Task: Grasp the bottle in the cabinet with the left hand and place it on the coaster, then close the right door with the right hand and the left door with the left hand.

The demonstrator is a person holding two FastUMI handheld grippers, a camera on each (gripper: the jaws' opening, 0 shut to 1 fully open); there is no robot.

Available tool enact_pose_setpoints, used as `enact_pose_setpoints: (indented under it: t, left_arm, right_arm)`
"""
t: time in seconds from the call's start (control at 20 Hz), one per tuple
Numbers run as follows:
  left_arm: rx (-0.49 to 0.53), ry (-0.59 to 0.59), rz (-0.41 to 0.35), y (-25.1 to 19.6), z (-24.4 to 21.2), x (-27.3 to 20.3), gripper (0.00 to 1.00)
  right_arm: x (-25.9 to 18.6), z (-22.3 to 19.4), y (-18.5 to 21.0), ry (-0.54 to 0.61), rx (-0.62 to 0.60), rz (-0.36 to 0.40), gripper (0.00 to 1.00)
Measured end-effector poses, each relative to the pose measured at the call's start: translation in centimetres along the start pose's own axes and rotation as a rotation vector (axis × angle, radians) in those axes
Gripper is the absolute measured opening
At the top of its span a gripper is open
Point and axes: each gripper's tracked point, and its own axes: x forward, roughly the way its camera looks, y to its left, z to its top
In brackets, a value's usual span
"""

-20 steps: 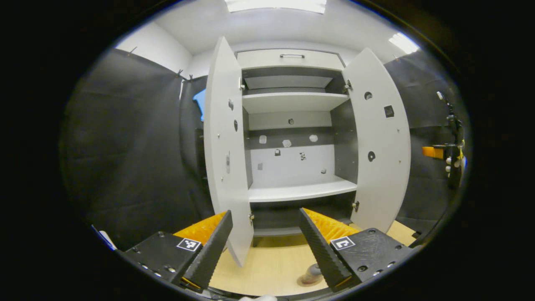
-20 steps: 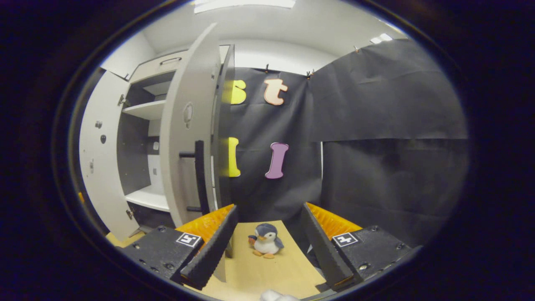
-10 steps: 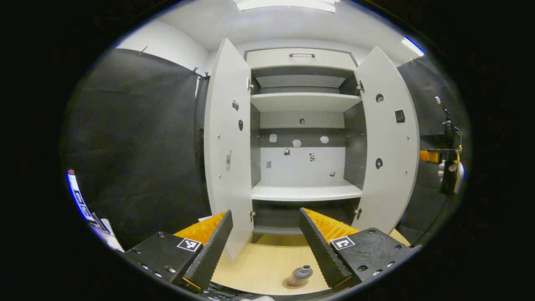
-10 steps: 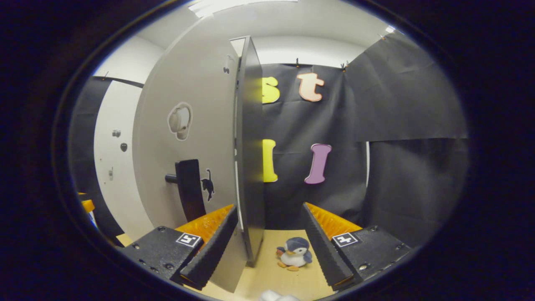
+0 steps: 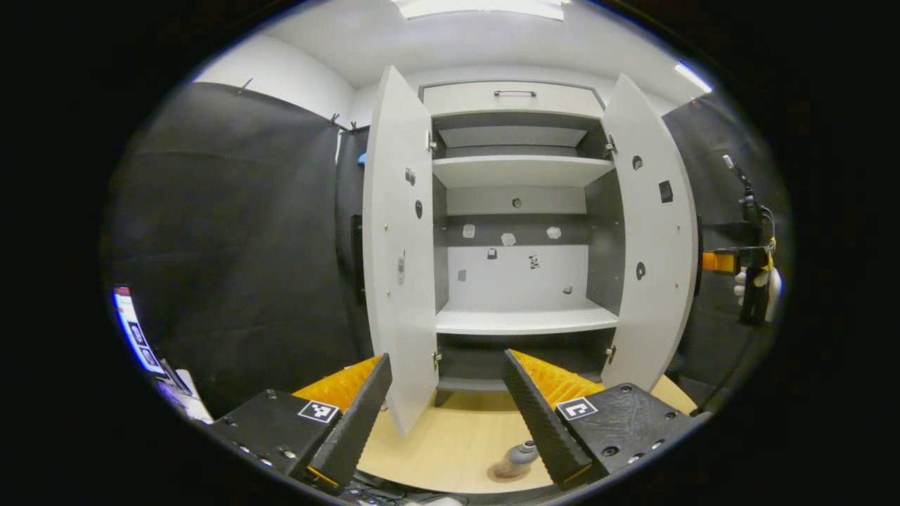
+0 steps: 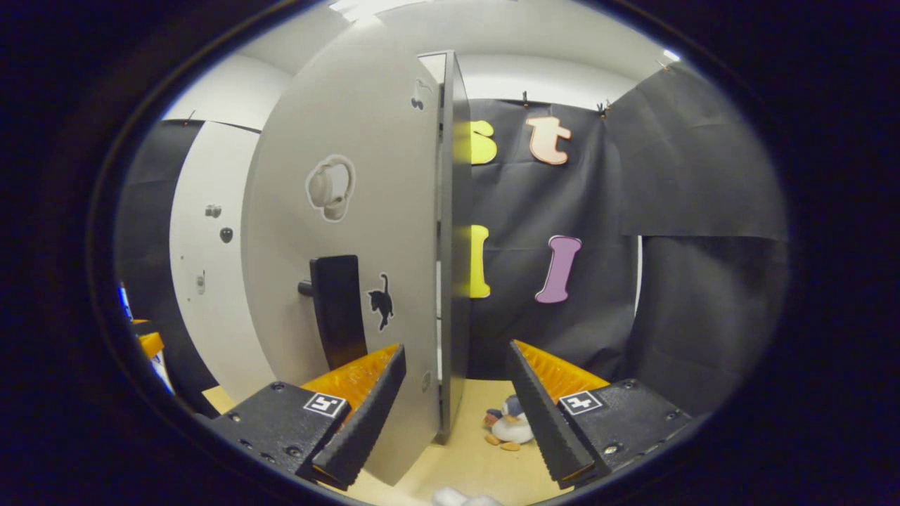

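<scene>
A black-curtained booth holds a tall pale cabinet (image 5: 517, 211) on a light wooden table (image 5: 450, 443), both doors swung wide and the shelves bare. The right door (image 6: 351, 232) stands edge-on between the spread fingers of the right gripper (image 6: 455, 414), near its dark handle (image 6: 339, 309), untouched. The left gripper (image 5: 446, 414) hangs back with fingers apart, the small bottle (image 5: 520, 455) upright on its coaster (image 5: 503, 474) near the table's front edge.

Left gripper (image 5: 443, 414) hovers with fingers spread wide, facing the cabinet (image 5: 520, 211). Right gripper (image 6: 457, 407), jaws likewise parted, is held up just to the cabinet's right, gripped by a gloved hand (image 5: 758, 281).
</scene>
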Motion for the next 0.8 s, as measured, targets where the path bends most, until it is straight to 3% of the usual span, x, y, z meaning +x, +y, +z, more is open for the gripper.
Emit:
enact_pose_setpoints:
  t: [0.3, 0.55, 0.8]
  left_arm:
    - [0.004, 0.001, -0.005, 3.7, 0.0, -0.1, 0.97]
    - [0.008, -0.002, 0.014, 6.6, -0.1, 0.0, 1.00]
    - [0.003, 0.001, 0.024, 8.6, -0.4, 0.4, 0.97]
  right_arm:
    - [1.4, 0.4, 5.9, -0.020, -0.049, -0.005, 0.94]
    - [3.4, -0.6, 12.1, 0.002, -0.036, 0.079, 0.96]
    - [2.9, 0.6, 13.8, -0.045, -0.061, 0.057, 0.99]
